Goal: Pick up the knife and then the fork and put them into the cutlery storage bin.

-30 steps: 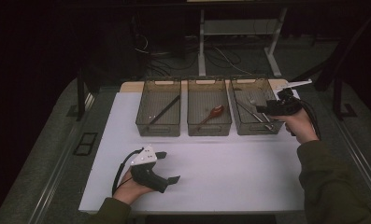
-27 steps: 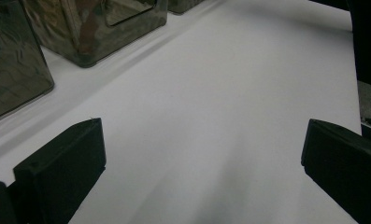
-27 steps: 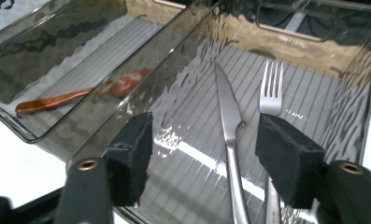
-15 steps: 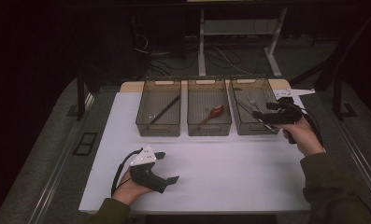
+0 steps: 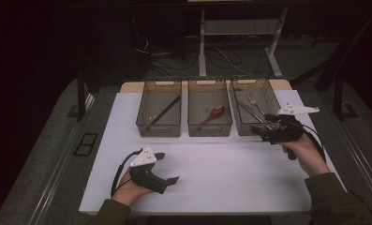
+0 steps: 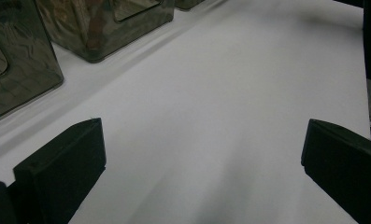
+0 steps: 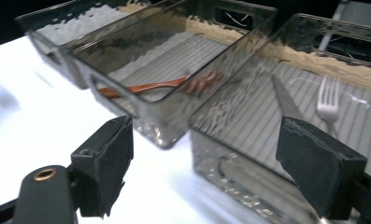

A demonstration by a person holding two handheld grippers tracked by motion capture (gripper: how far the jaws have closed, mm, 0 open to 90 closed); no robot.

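Three smoky clear bins stand in a row on the white table (image 5: 230,173). In the left bin (image 5: 158,130) lies a long dark utensil (image 5: 165,112). A red spoon (image 5: 214,114) (image 7: 174,85) rests in the middle bin (image 5: 209,131). The right bin (image 5: 268,89) holds a fork (image 7: 329,100) and a knife (image 7: 286,100). My right gripper (image 5: 260,123) (image 7: 204,126) hovers at that bin's near front edge; its jaws have just been opening and nothing is between them. My left gripper (image 5: 168,167) (image 6: 204,130) rests open on the table's near left, jaws empty.
Bare white tabletop spreads between the two hands and in front of the bins. Beyond the table's far edge are a desk frame (image 5: 240,33) and cables on a dark floor. A dark strip (image 5: 347,140) runs along the table's right side.
My right gripper has drawn back from above the right bin toward the near side, and its jaws stand wider. The left gripper has stayed where it was.
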